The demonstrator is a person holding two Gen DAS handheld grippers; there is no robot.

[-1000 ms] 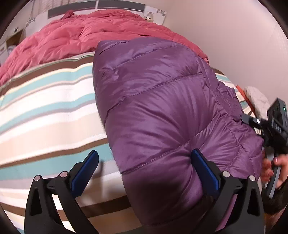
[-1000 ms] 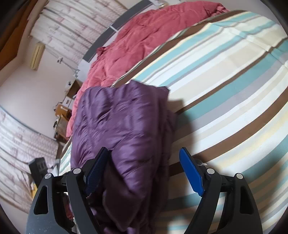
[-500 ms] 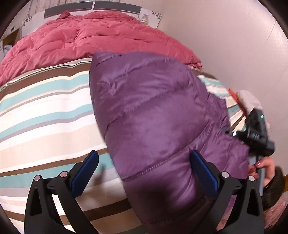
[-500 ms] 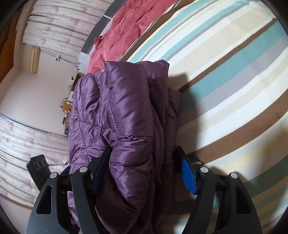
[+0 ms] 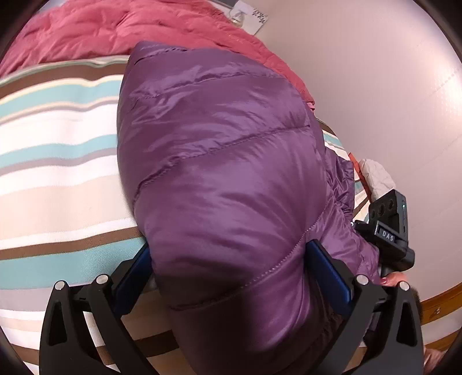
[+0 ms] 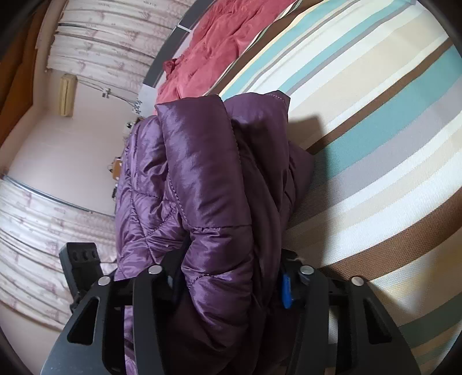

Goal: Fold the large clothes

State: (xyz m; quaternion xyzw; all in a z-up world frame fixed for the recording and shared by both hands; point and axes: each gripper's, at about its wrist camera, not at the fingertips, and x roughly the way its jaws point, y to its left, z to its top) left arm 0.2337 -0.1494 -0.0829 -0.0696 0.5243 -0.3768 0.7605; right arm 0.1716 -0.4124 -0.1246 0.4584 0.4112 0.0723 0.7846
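The right gripper [image 6: 231, 279] has just been closing and now pinches a thick fold of the shiny purple quilted down jacket [image 5: 231, 173]; the left gripper [image 5: 231, 274] clasps its near end. The jacket lies on the striped bedcover [image 5: 57, 178], pink duvet [image 5: 115, 26] beyond

Soft indoor light, sheen on purple jacket [image 5: 225, 161], strong fisheye bending, dark vignetted corners

Right claw [image 6: 231, 285] pads mostly buried in purple jacket [image 6: 208, 184] folds.
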